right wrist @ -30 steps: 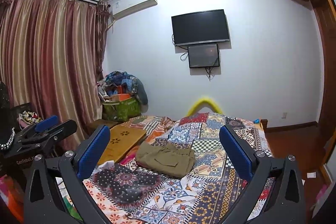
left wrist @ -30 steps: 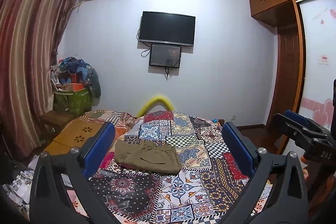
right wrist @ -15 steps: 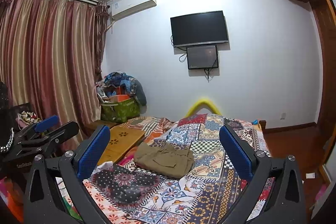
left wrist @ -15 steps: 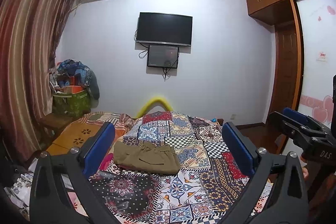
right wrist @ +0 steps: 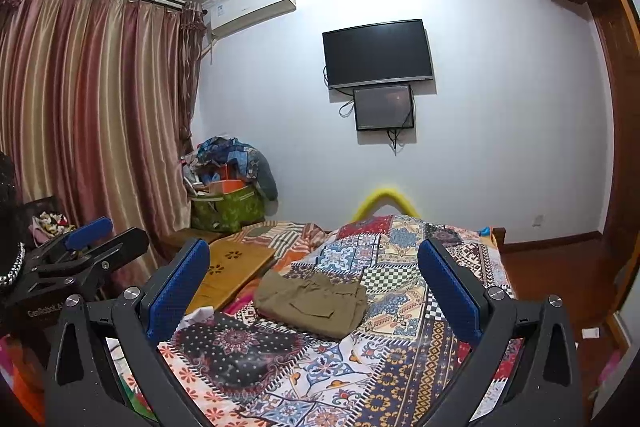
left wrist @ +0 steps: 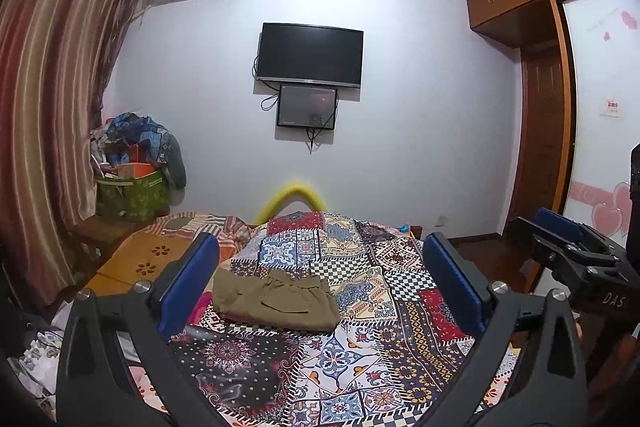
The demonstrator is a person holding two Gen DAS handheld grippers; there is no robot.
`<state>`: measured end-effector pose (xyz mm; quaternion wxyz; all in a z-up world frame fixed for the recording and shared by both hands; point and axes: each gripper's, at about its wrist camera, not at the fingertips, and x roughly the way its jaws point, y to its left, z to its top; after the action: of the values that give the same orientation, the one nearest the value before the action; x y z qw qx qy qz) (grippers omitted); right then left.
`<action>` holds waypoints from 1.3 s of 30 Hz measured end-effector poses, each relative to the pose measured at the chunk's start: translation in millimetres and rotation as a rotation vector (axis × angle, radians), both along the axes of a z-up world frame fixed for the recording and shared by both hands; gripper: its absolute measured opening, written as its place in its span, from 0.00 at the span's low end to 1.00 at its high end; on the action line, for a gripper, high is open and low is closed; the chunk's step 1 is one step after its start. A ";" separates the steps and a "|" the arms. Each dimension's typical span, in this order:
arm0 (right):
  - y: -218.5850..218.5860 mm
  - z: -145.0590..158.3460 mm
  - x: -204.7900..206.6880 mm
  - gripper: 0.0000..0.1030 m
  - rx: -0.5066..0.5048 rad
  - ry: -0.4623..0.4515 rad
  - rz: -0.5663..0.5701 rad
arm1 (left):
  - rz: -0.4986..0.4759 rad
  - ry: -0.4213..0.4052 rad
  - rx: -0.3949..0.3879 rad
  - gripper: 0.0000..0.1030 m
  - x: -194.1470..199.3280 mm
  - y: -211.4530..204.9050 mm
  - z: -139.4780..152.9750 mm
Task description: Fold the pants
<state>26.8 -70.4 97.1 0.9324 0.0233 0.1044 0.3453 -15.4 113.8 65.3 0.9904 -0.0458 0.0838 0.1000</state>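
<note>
Left wrist view: pants sit folded into a compact bundle on the bed. Looks basically done. Both grippers hang wide open, holding nothing.

pants: olive/khaki, folded into a compact, roughly rectangular bundle, lying flat on the patchwork bedspread, left of the bed's centre. A pocket flap and seam show on the top layer, gathered waistband along the far edge. Surface slightly rumpled, near edge fairly straight. Same bundle in right wrist view. Nothing touching it.
</note>
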 end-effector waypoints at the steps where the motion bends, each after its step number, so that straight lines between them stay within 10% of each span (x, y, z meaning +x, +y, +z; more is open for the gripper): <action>1: 0.0 0.0 0.0 1.00 -0.001 0.000 0.000 | 0.000 0.000 0.000 1.00 -0.4 0.2 0.0; 39: -1.1 1.0 0.4 1.00 -0.004 0.001 -0.012 | -0.030 0.025 -0.020 1.00 2.0 6.4 -1.2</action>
<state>27.2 -71.5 98.1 0.9345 0.0220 0.1055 0.3394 -13.4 120.2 64.0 0.9901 -0.0531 0.0980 0.0851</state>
